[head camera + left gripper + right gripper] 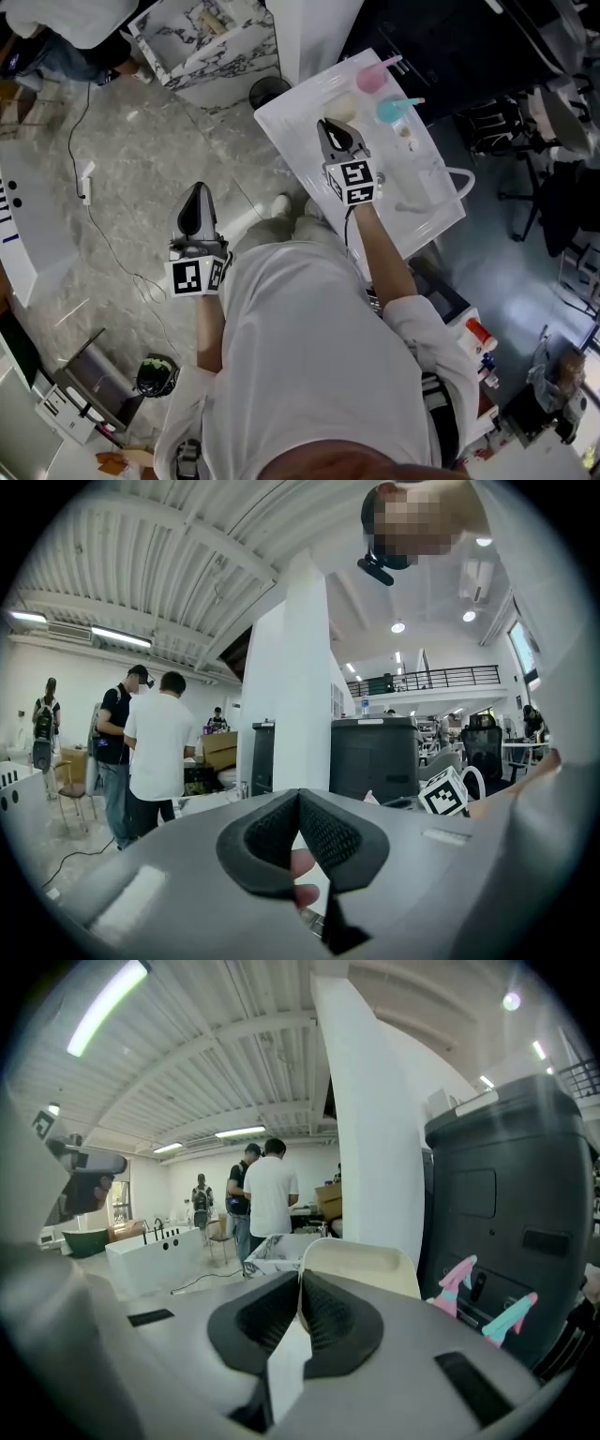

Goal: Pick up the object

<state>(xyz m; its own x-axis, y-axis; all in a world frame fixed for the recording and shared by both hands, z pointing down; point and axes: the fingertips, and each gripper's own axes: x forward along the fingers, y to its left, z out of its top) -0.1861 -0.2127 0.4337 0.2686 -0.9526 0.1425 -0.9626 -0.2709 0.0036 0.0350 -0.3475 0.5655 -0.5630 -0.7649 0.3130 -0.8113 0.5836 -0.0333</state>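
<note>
The right gripper (299, 1275) had its jaws pinched on the rim of the cream bowl (366, 1258) over the white tabletop (289, 120). The left gripper (298, 795) had its jaws closed on nothing.

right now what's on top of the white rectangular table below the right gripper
A cream bowl, a pink round plastic item and a teal one. The shut right gripper covers whatever lies beneath it.

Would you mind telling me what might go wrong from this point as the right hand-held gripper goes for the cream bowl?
1. The right hand-held gripper has its jaws together at the rim of the cream bowl. Pushed forward closed, it may shove the bowl rather than grasp it.
2. The pink item and teal item stand close beside the bowl, so a shoved bowl could knock them.
</note>
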